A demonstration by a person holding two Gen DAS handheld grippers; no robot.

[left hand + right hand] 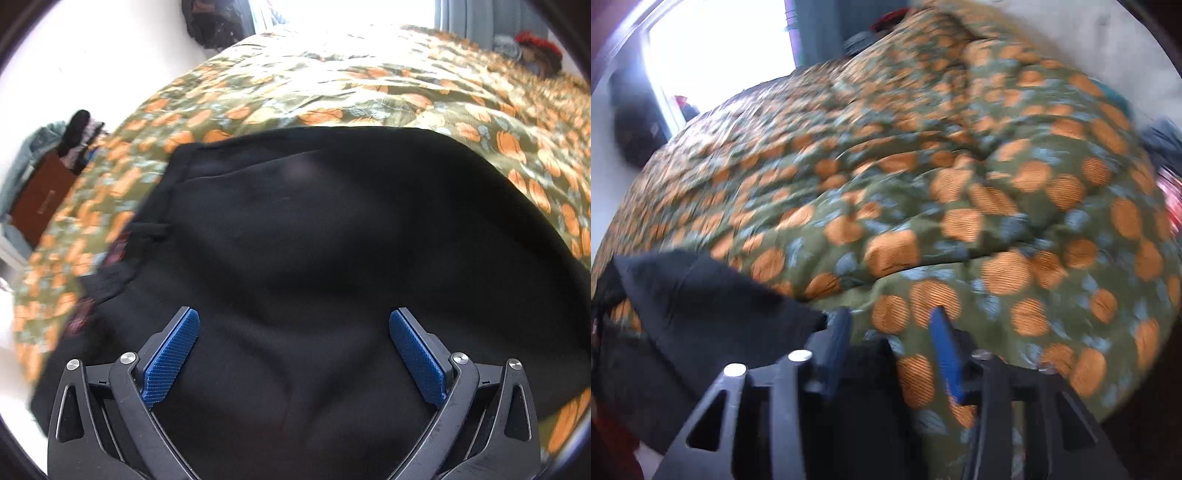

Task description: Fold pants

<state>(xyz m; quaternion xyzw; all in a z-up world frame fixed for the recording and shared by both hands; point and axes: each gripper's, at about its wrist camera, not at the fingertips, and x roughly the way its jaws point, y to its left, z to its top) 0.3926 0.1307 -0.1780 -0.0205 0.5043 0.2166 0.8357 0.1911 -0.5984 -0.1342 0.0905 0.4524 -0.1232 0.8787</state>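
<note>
The black pants (314, 251) are lying on the bed's pumpkin-print quilt (369, 92), already doubled into a broad slab, so at least one fold is looking done. The left gripper (294, 347) is hovering over them, fingers wide and empty. The right gripper (892, 347) is pointing at bare quilt, fingers partly apart and gripping nothing, with the pants' edge just beside them; a tidier final fold is probably remaining.

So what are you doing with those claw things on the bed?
A person is folding black pants on a bedspread with orange pumpkins, using a two-finger gripper in each hand. The left gripper hangs open over the pants, with nothing pinched. The right gripper is open too, over the bedspread, and a black corner of the pants lies just beside it. That picture is blurry.
</note>
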